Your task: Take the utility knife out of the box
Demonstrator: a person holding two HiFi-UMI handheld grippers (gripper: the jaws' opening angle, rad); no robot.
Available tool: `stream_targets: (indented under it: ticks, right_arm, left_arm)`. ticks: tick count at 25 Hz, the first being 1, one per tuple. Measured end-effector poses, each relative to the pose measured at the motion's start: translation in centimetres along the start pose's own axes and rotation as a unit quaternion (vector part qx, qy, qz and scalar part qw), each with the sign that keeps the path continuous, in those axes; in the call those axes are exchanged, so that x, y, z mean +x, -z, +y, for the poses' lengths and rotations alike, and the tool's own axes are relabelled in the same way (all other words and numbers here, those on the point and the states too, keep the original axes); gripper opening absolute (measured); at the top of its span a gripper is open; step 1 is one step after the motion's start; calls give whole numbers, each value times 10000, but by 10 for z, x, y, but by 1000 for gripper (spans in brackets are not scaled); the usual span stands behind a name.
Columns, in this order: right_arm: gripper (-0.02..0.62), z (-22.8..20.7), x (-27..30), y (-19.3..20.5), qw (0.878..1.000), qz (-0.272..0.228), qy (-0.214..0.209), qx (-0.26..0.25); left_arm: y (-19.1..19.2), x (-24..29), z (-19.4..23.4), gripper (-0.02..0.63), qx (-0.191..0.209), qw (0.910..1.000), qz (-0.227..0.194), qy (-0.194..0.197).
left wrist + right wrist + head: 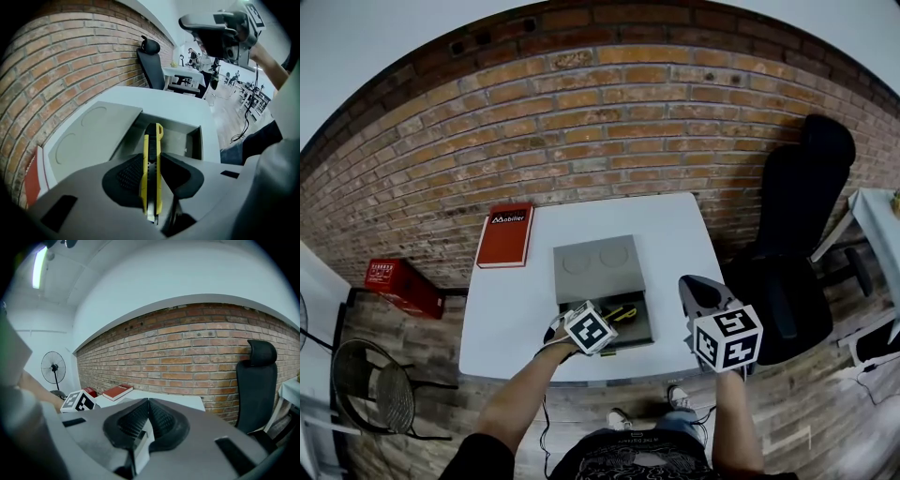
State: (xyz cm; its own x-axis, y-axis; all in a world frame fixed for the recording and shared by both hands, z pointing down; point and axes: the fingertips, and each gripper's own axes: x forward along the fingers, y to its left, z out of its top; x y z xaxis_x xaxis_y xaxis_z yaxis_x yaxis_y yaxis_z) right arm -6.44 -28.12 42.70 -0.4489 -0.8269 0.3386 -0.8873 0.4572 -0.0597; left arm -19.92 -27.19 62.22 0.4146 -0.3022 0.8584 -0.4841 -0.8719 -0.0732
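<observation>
Brick wall [609,122] across the far side, wood-plank floor below. White table [675,234] set against the wall.

- On the table, about centre, we note a grey box [648,323] lying open. Its lid [598,267] is folded back flat on the far side, with two round marks on it. The open compartment is on the near side.
- Red book [506,234] lies flat at the far left corner of the table, well apart from the box.
- Red crate [401,286] on the floor left of the table. Black office chair [797,225] to the right of the table, against the wall. A standing fan [53,367] shows at far left in the right gripper view.

Left gripper [153,168]: over the near left part of the box, pointing steeply down. Its pads are clamped on the utility knife [152,140], one on each flat side of the yellow and black handle. The knife stands on edge between the jaws, running straight away from the camera, with its far end over the open compartment. Whether it touches the box floor we cannot tell.

Right gripper [148,404]: held above the near right part of the table, to the right of the box and apart from it. It points toward the brick wall, only slightly down. Jaws are together with nothing between them.
</observation>
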Motion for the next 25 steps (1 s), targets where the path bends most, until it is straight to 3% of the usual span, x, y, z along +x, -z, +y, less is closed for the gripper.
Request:
stream_targets:
  ticks: [12,25]
  right_arm:
    - [18,14,12,-11,9997,-65,-201,-109]
    - [18,22,21,-19,9994,-123,-295,-165]
  left_arm:
    - [-24,-32,19,129,-340,9972,-579,-318]
    - [-51,-70,46,129,-607,9868,-1263,-812]
